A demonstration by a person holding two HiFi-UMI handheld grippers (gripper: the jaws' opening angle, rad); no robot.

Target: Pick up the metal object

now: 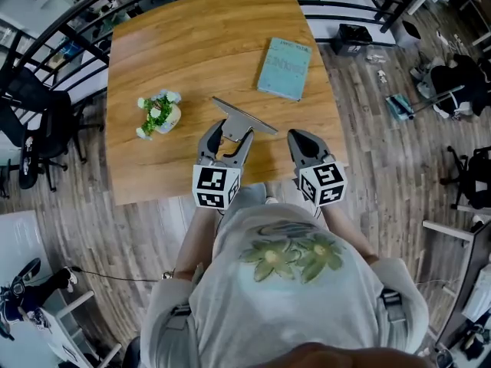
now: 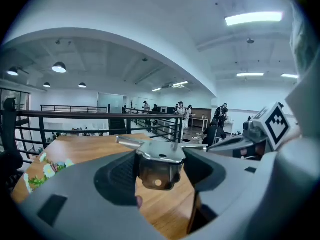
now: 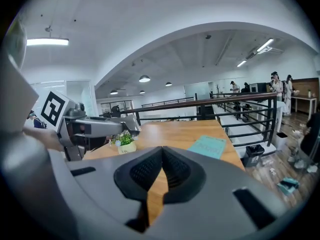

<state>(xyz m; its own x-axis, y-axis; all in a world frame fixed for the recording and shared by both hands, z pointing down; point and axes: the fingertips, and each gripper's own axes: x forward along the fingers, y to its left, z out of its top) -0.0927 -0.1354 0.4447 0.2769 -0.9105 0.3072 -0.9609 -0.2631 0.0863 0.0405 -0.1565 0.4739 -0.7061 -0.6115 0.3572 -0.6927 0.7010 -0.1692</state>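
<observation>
While the person stands at the near edge of the table [image 1: 176, 44], the left gripper [image 1: 230, 134] has its fingers clamped on the metal object [image 1: 245, 117], one pad on each side of it. From where I stand it is a flat grey plate with a darker bracket under it. The left gripper view shows that bracket squeezed between the two pads, a small round hole in its face, and a thin arm of the plate sticking out to the left. Bare wood shows beneath the bracket there, so the piece looks to be held clear of the tabletop, over the near part of the table and just in front of the person's body. The right gripper [image 1: 301, 138] hangs beside it, to the right and apart from it, over the table's near right corner. Its pads are pressed together at the tips with nothing between them, only a thin wedge of wood showing lower down. Farther out on the table a teal book [image 1: 285, 68] lies flat toward the right side, well apart from both grippers. A small potted plant [image 1: 159, 113] stands to the left, near the left gripper but not touching it. Dark railings [image 1: 61, 29] run round the far side of the table.
</observation>
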